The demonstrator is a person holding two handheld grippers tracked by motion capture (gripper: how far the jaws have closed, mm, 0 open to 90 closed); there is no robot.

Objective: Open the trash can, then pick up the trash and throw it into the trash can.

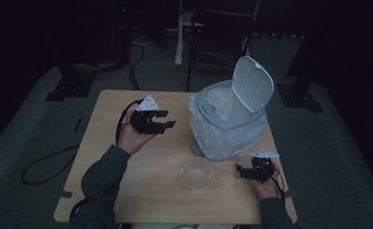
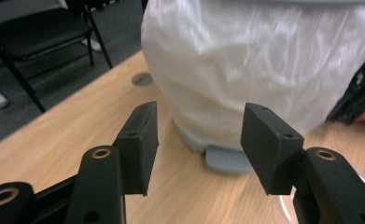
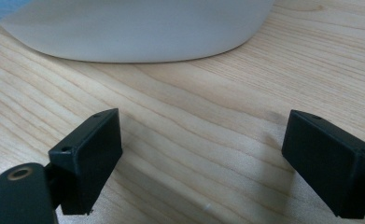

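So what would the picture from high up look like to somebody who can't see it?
A grey pedal bin, lid up and lined with a white bag, stands on a wooden table. A clear bowl sits before it. A person holds the open left claw raised and the right claw beside the bowl.
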